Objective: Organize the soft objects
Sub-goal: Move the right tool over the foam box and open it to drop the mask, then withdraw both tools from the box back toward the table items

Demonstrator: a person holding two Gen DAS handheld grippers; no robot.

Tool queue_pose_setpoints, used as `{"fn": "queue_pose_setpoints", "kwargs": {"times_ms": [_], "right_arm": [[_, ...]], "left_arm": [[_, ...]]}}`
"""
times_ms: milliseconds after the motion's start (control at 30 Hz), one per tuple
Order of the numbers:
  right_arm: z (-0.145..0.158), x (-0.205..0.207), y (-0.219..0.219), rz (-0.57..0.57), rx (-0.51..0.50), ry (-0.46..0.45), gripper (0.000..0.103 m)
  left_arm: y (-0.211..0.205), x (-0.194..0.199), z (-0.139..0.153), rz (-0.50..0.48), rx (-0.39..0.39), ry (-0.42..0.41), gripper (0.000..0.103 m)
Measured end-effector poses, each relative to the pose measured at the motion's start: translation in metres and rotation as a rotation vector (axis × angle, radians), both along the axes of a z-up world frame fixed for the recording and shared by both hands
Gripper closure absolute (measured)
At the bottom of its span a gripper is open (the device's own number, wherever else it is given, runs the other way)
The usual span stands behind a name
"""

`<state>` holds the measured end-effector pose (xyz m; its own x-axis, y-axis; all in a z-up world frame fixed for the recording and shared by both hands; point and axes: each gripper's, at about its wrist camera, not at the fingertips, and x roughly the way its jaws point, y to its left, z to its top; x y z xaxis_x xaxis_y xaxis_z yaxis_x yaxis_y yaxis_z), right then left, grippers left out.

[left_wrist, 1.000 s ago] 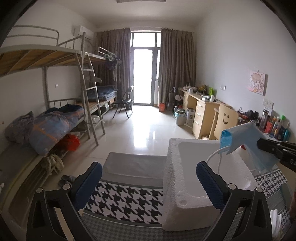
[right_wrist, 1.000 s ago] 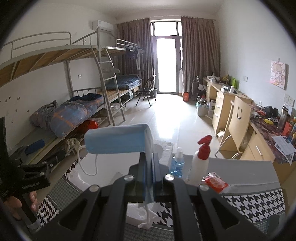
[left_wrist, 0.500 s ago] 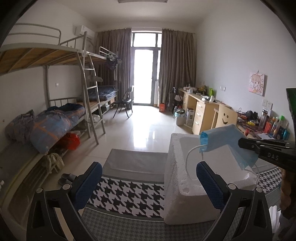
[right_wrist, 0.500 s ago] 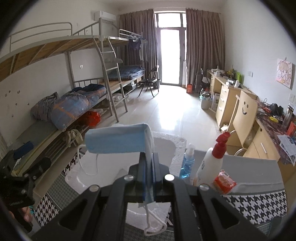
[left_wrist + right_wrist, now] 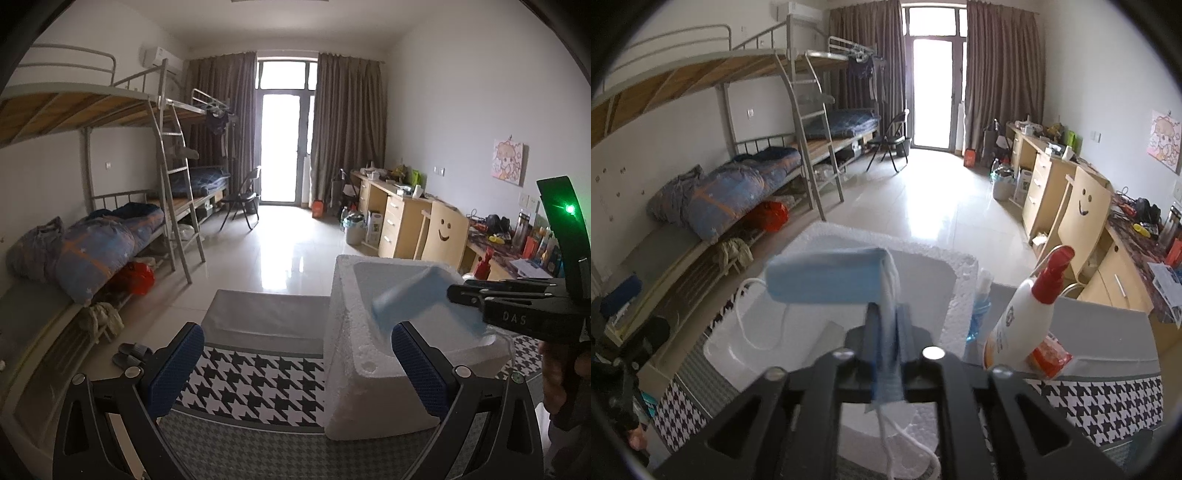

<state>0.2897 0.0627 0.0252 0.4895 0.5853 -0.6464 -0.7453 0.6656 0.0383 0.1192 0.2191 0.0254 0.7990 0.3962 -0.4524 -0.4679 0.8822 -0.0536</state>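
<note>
My right gripper (image 5: 886,325) is shut on a folded blue face mask (image 5: 827,280) with white ear loops and holds it over the hollow of a white foam box (image 5: 945,295). In the left wrist view the mask (image 5: 410,299) is blurred above the foam box (image 5: 362,354), held by the right gripper (image 5: 452,291) coming in from the right. My left gripper (image 5: 295,365) is open and empty, its blue pads either side of the box's near left corner.
A white spray bottle with a red top (image 5: 1027,306), a small blue bottle (image 5: 979,310) and a red packet (image 5: 1049,354) stand right of the box. The table has a houndstooth cloth (image 5: 251,384). Bunk beds stand left, desks right.
The right gripper has carried the mask leftward and down, from beside the box to low over its hollow. The left gripper stays open and nearly still.
</note>
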Motion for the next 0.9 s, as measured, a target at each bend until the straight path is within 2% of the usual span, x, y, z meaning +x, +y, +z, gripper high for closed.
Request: {"fn": "queue_pose_setpoints", "kwargs": {"times_ms": [33, 100, 500, 567, 633, 700, 900], "right_arm": [[-0.001, 0.0, 0.0, 0.002, -0.002, 0.006, 0.067], [-0.003, -0.001, 0.001, 0.019, -0.002, 0.015, 0.052], [0.007, -0.006, -0.005, 0.029, 0.034, 0.004, 0.042], [0.01, -0.008, -0.008, 0.029, 0.042, -0.004, 0.036], [0.014, -0.011, -0.013, 0.023, 0.056, -0.022, 0.022], [0.017, -0.014, -0.016, 0.015, 0.071, -0.04, 0.014], [0.026, -0.018, -0.029, 0.011, 0.093, -0.065, 0.012]], "left_arm": [[0.0, 0.0, -0.001, 0.002, -0.003, 0.001, 0.001], [0.001, 0.001, -0.001, 0.0, -0.009, 0.001, 0.001], [-0.006, 0.002, 0.002, -0.013, -0.005, 0.004, 0.001], [-0.008, 0.001, 0.003, -0.015, 0.003, 0.005, 0.001], [-0.011, 0.001, 0.005, -0.017, 0.014, 0.007, 0.001], [-0.013, 0.001, 0.006, -0.021, 0.012, 0.003, 0.001], [-0.023, 0.0, 0.011, -0.031, 0.021, -0.002, 0.001]]}}
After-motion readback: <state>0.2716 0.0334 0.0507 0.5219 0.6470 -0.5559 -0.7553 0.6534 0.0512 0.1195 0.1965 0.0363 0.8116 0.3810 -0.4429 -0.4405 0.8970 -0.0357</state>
